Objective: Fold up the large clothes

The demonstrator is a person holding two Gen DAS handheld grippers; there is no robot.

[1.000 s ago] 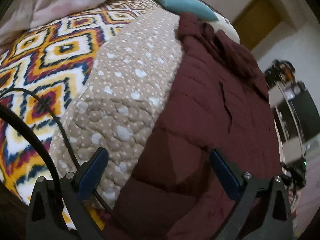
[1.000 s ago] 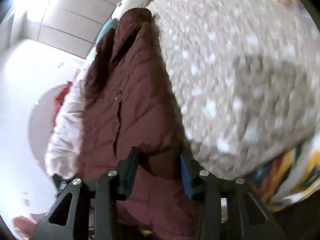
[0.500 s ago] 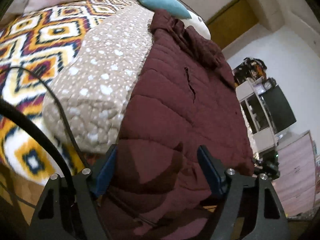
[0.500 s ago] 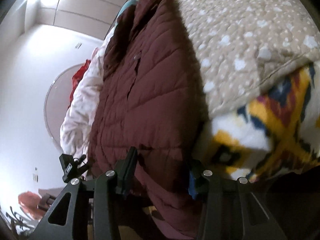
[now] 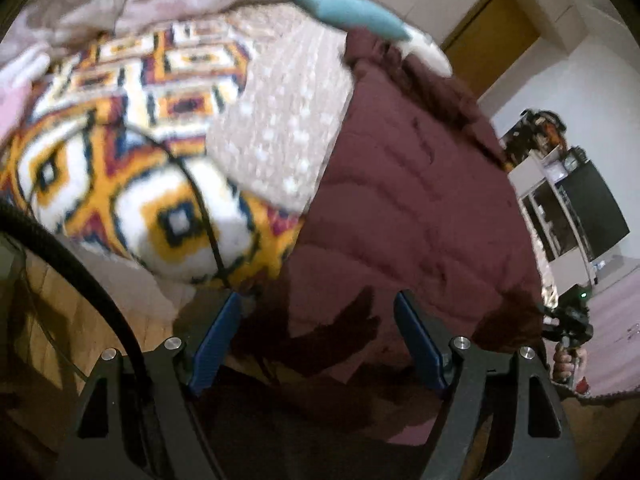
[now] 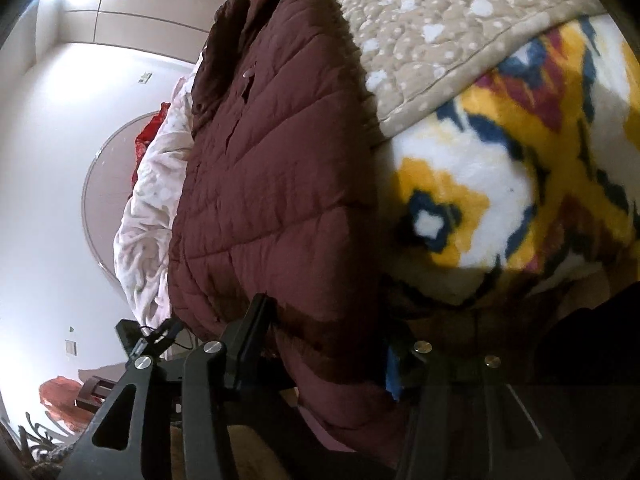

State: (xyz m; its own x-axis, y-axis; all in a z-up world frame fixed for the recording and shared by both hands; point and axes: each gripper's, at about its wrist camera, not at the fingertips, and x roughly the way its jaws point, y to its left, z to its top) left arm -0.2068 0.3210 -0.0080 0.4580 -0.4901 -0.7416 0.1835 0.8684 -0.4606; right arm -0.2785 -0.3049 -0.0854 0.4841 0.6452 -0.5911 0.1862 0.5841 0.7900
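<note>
A large maroon quilted jacket (image 5: pixel 416 200) lies lengthwise on the bed, its hem hanging over the bed's near edge. It also shows in the right wrist view (image 6: pixel 272 184). My left gripper (image 5: pixel 318 340) is open, its blue pads either side of the jacket's hem, which sits between and just past them. My right gripper (image 6: pixel 328 344) is shut on the hem of the jacket, the fabric bunched between its fingers. The right gripper also shows at the far right of the left wrist view (image 5: pixel 568 328), held in a hand.
The bed carries a beige dotted quilt (image 5: pixel 280 128) over a yellow, white and blue patterned blanket (image 5: pixel 132 184). A teal pillow (image 5: pixel 352 16) lies at the head. A pale crumpled sheet (image 6: pixel 148 208) lies beyond the jacket. Shelving with a dark screen (image 5: pixel 580 208) stands at the right.
Both grippers have pulled back and lower, off the bed's near edge. The jacket's hem has come with the right gripper. The left gripper has closed in a little around the hem.
</note>
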